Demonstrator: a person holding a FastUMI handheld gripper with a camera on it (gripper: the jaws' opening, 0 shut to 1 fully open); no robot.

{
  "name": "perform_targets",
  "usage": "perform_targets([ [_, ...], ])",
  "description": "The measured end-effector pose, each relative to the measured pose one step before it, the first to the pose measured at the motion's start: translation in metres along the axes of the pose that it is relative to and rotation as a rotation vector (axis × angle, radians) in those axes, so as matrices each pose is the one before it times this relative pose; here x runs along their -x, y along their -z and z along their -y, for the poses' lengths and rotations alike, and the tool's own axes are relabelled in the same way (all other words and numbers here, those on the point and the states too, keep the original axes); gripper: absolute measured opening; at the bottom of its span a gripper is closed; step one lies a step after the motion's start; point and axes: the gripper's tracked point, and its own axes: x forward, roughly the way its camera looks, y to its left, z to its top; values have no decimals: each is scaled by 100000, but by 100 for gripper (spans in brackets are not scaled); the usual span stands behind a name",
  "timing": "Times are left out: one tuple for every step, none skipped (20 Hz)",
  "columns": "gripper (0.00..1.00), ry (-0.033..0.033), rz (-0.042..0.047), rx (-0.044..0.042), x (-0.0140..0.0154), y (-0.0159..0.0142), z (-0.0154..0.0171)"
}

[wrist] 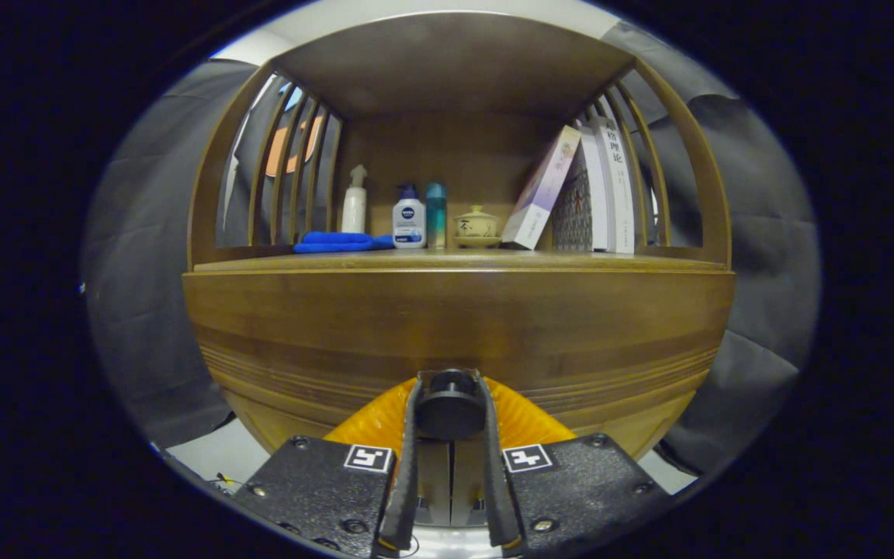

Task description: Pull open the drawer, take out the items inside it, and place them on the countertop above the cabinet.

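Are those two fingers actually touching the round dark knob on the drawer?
Touching. In the gripper view, the hand-held gripper has both fingers pressed against the sides of the round knob on the drawer front, with no gap showing.

The fingers (451, 388) close on the round knob (449, 411) of the drawer front (455, 326), which fills the way ahead. Above it, the front strip of the countertop (455, 262) lies bare from side to side. Further back stands a row: a blue cloth (336, 242), a spray bottle (354, 200), a white bottle (409, 219), a teal bottle (436, 214), a lidded cup (476, 225), a leaning box (542, 190) and upright books (606, 186). Slatted sides (292, 171) wall in both ends, and a wooden top (455, 62) closes overhead.
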Motion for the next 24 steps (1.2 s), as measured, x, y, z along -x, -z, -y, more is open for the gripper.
perform_targets([
  [38, 298, 563, -77, 89, 42, -35],
  [38, 172, 363, 38, 210, -56, -7],
  [38, 93, 374, 13, 650, 271, -90],
  [38, -28, 343, 343, 592, 175, -91],
  [38, -11, 242, 577, 634, 101, 19],
  [38, -83, 194, 367, 529, 34, 31],
  [38, -193, 177, -20, 626, 164, 15],
  [38, -182, 220, -54, 695, 134, 32],
  [38, 228, 149, 43, 750, 132, 107],
  [37, 178, 248, 317, 732, 81, 75],
  [38, 271, 152, 205, 835, 87, 106],
  [38, 42, 30, -263, 675, 83, 123],
  [38, -348, -357, -478, 777, 286, -76],
  [37, -348, -794, -330, 501, 48, 2],
  [37, -119, -600, 75, 557, 131, 14],
  [37, -133, -292, 154, 574, 146, -7],
  [37, -237, -131, 230, 613, 86, -18],
  [37, -260, -106, 311, 547, 139, 51],
  [37, -181, -304, 294, 673, 352, -23],
  [37, 39, -886, 64, 637, 343, 53],
  [37, -117, 493, -524, 794, 200, 24],
  [37, -59, -308, 206, 648, 199, -23],
  [37, -471, 494, 331, 561, 52, 48],
  [37, -563, -228, 630, 540, 308, -137],
])
